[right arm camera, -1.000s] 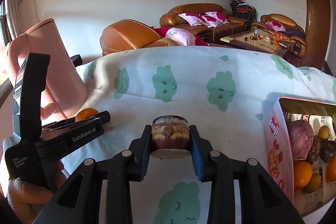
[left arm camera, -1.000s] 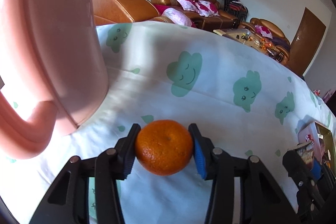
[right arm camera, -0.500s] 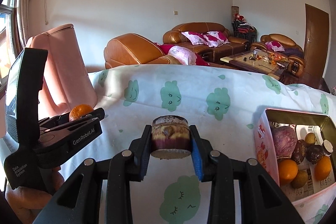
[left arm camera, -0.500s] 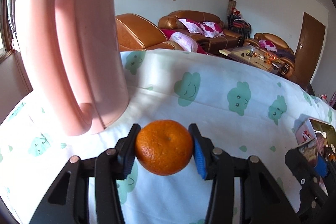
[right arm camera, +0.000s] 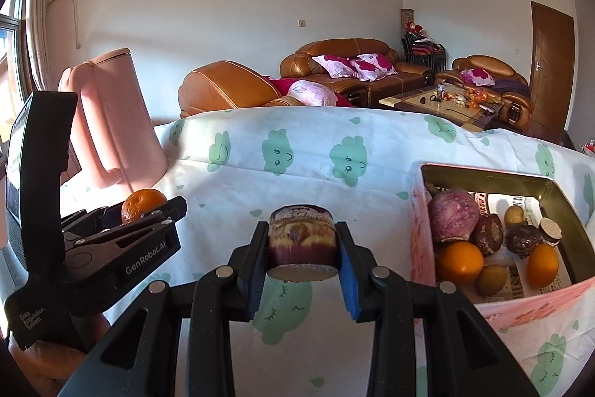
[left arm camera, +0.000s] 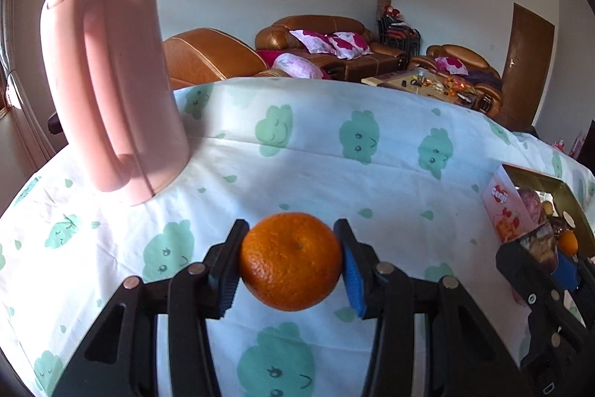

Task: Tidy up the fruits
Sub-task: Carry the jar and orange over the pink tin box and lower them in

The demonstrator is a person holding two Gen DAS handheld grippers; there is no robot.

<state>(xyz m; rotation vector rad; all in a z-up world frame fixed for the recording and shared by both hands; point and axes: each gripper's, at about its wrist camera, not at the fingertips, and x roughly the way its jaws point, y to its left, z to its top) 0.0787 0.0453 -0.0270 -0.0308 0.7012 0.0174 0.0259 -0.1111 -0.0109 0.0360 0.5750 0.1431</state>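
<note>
My left gripper [left arm camera: 290, 266] is shut on an orange mandarin [left arm camera: 290, 261] and holds it above the cloud-print tablecloth; it also shows at the left of the right wrist view [right arm camera: 148, 211]. My right gripper [right arm camera: 302, 248] is shut on a short purple and yellow cut fruit piece [right arm camera: 302, 242], held above the cloth. A pink-walled box [right arm camera: 422, 233] at the right holds several fruits, among them a purple round one [right arm camera: 454, 215] and an orange [right arm camera: 459, 261]. The box also shows at the right edge of the left wrist view [left arm camera: 502, 207].
A tall pink kettle [left arm camera: 111, 80] stands on the table at the far left, also in the right wrist view [right arm camera: 111, 121]. Brown sofas [right arm camera: 353, 62] and a coffee table stand beyond the table's far edge.
Both grippers have risen and drawn back from the table with their fruit. The pink kettle now looks farther from the left gripper. The box interior shows more in the right wrist view.
</note>
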